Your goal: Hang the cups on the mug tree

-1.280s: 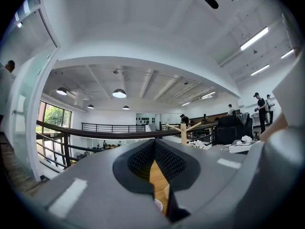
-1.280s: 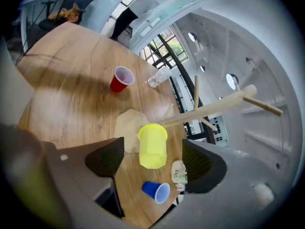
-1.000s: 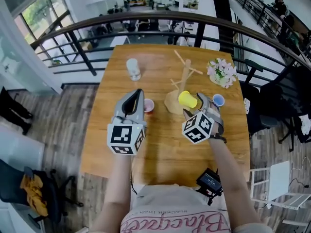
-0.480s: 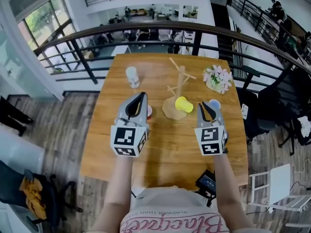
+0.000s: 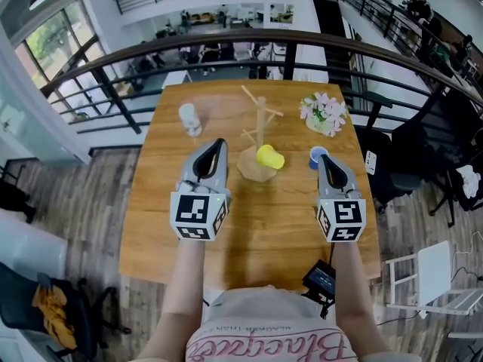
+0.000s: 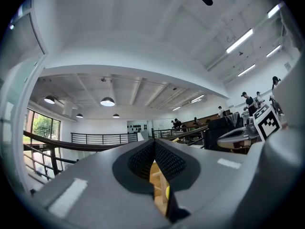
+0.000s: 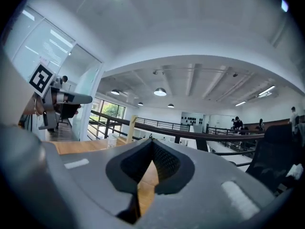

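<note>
Bright, even light comes from ceiling lamps [image 6: 107, 101] above my jaws and windows [image 5: 56, 25] off to their left. The worktop [image 5: 279, 225] under them carries soft shadows. Both gripper views bulge and darken to black at the corners; my jaws, up close, are slightly blurred.

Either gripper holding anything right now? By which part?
Nothing is held. The left gripper and the right gripper both have their jaws shut together, with nothing between them.

Wooden mug tree [image 5: 260, 119] upright, yellow cup [image 5: 269, 157] hung on low peg, blue cup [image 5: 318, 156] standing nr its rt
</note>
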`<state>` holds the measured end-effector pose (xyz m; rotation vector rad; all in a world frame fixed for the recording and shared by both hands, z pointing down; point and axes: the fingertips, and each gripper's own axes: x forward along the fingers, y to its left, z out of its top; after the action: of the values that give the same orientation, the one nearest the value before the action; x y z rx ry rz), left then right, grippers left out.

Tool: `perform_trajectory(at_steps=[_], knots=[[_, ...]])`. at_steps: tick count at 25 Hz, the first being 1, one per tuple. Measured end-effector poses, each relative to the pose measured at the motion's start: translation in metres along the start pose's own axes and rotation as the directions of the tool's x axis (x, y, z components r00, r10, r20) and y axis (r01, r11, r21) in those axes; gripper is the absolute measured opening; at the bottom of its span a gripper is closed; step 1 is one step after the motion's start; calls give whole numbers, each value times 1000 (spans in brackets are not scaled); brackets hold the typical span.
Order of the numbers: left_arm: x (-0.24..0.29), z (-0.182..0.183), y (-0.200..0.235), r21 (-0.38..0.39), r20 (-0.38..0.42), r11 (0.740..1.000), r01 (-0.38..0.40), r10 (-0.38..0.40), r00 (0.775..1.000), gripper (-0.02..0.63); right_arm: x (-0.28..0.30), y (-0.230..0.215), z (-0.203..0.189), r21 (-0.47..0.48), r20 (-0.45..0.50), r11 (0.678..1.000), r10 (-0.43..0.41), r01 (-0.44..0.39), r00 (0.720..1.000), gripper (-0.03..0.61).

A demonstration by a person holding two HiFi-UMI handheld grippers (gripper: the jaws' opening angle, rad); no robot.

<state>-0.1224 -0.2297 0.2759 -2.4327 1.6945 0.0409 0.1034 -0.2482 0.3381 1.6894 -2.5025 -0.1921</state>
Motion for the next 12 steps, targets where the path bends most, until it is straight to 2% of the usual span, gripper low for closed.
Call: perform_trajectory(at_steps=[7, 11, 12], knots=[[18, -3, -22, 3, -9, 1000, 26, -26, 1000, 17, -10, -30, -11, 44, 1, 999, -22, 22, 1000, 2], [28, -13, -31, 3, -27, 999, 32, -32, 999, 17, -7, -44, -34, 35, -46, 998, -44, 46, 998, 3], [31, -16, -32, 2, -34, 999, 32, -32, 999, 17, -6, -46, -41, 35, -61, 998, -42, 44, 997, 29]])
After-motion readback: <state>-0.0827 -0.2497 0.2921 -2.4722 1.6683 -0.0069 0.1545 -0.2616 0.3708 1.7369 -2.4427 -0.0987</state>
